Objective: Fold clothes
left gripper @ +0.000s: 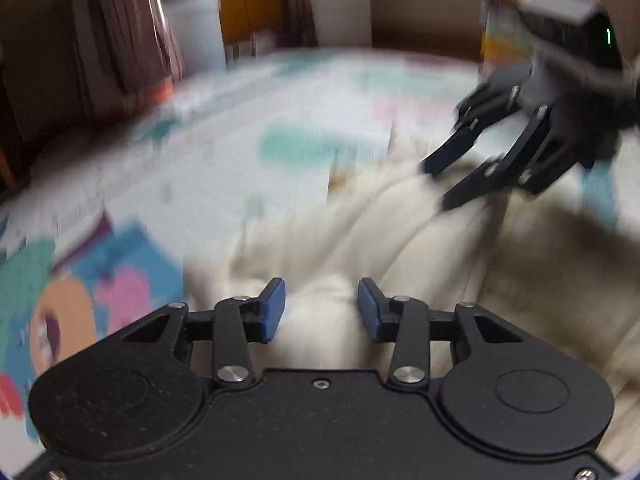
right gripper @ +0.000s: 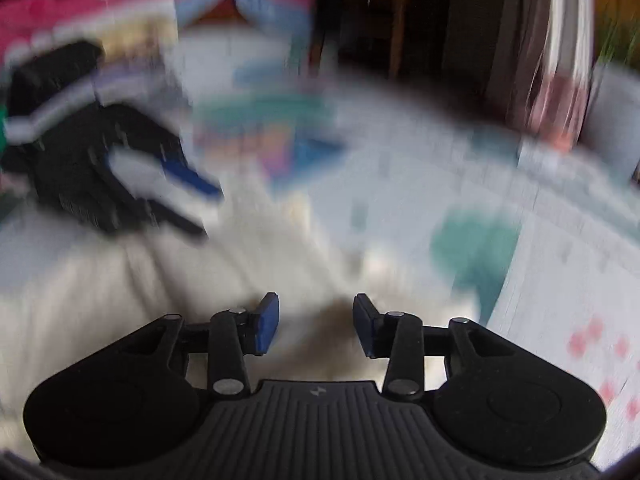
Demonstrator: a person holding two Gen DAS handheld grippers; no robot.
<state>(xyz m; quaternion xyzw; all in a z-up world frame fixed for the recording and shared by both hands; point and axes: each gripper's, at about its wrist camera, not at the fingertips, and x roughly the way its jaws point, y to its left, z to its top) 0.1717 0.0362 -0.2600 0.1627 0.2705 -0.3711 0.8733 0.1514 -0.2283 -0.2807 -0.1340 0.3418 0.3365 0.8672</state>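
Both views are heavily smeared by motion blur, so fine detail is lost. A cream garment [left gripper: 360, 240] lies rumpled in long folds on a play mat [left gripper: 240, 128] printed with pastel shapes and cartoon figures.

In the left wrist view the left gripper [left gripper: 321, 309] sits low over the near part of the garment, its blue pads [left gripper: 274, 310] spread wide with bare cloth showing between them and nothing gripped. Farther off, to the right, the right gripper [left gripper: 434, 186] reaches down with its two dark fingers apart, their tips at or just above the far folds; whether they touch the cloth cannot be told.

In the right wrist view the right gripper [right gripper: 315, 322] likewise has its pads held well apart over the garment [right gripper: 120, 288], holding nothing. The left gripper [right gripper: 208, 208] shows at the left, its fingers spread above the cloth's edge. The mat [right gripper: 440, 168] stretches away to the right, with curtains [right gripper: 560, 60] and dark furniture behind
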